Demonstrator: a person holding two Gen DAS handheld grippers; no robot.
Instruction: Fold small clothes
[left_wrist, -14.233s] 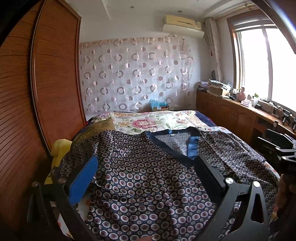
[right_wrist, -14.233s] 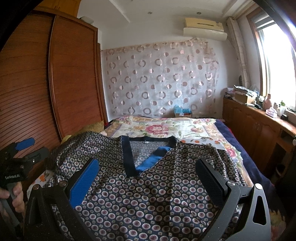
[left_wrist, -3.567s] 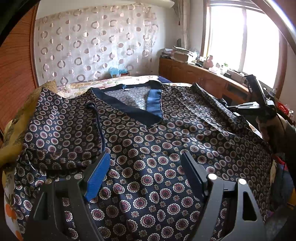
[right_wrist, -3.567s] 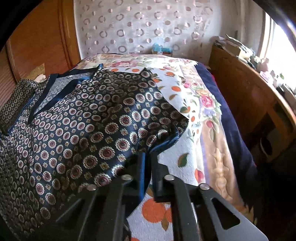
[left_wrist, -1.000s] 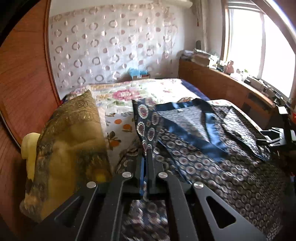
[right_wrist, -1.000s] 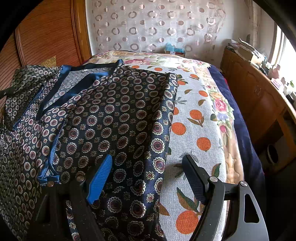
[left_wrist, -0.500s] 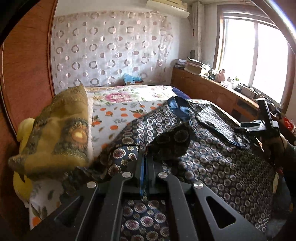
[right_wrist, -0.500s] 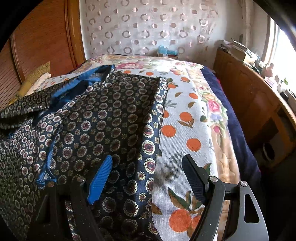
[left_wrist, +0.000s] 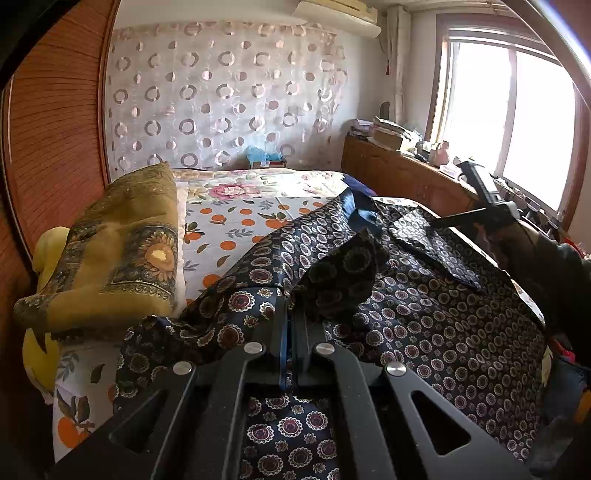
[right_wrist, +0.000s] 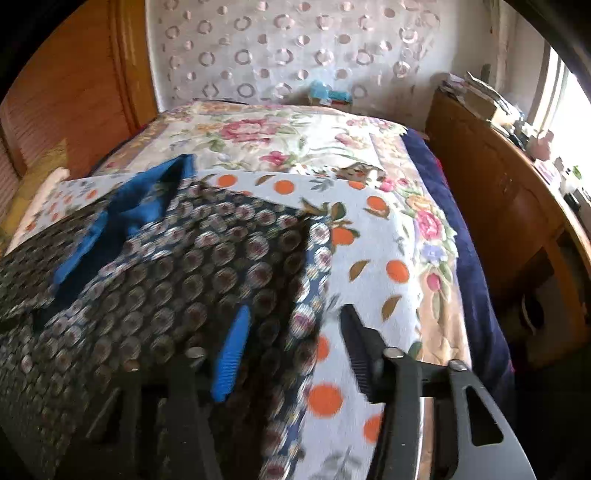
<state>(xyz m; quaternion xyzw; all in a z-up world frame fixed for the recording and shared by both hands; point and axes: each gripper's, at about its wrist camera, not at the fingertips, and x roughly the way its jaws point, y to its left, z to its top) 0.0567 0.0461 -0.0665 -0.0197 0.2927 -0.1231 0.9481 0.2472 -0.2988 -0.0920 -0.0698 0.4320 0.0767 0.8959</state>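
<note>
Ochre patterned cushion (left_wrist: 122, 247) on orange-print bedsheet (left_wrist: 236, 229); ring-patterned curtain (left_wrist: 221, 103) behind; wooden cabinet (right_wrist: 506, 206) under window (left_wrist: 509, 118).

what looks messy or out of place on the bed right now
The patterned shirt is bunched, not flat: the left hand-held gripper pinches its left side, lifted into a loose hump above the sheet. The yellow pillow slumps at the bed's edge.
</note>
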